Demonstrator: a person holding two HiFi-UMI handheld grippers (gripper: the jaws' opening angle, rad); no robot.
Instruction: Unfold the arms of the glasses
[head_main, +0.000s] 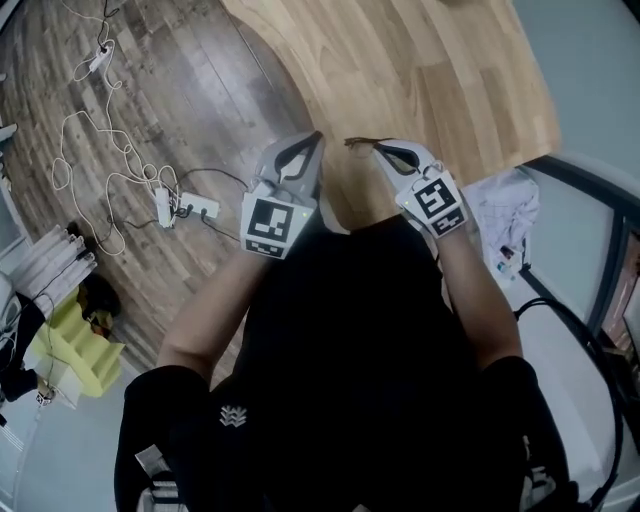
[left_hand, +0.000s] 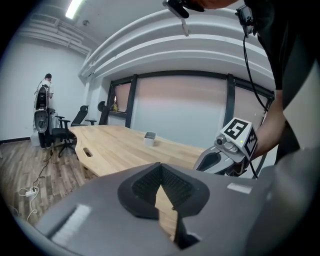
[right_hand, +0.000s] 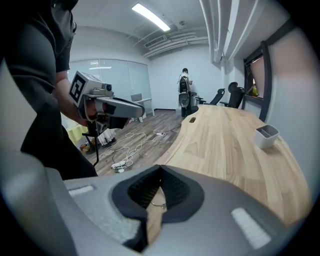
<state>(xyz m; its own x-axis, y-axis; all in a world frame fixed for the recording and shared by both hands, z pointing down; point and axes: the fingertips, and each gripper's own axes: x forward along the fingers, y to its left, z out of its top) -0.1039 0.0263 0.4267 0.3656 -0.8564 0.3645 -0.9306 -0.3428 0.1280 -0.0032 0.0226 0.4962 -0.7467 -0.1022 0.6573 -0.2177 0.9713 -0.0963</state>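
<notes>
My right gripper (head_main: 380, 148) hangs just over the near edge of the wooden table (head_main: 430, 70), shut on the glasses (head_main: 358, 142). They show only as a thin brown piece sticking out to the left of its tips. In the right gripper view a fine wire part of the glasses (right_hand: 158, 204) lies between the pads of that gripper (right_hand: 160, 170). My left gripper (head_main: 318, 137) is a short way to the left of the glasses, apart from them. Its tips (left_hand: 160, 167) meet and hold nothing. Most of the glasses is hidden.
A small white container (right_hand: 266, 135) stands far down the table. Power strips and white cables (head_main: 170, 205) lie on the wood floor to the left. Office chairs (left_hand: 65, 132) and a person (left_hand: 44, 95) are at the table's far end. White cloth (head_main: 505, 215) lies at the right.
</notes>
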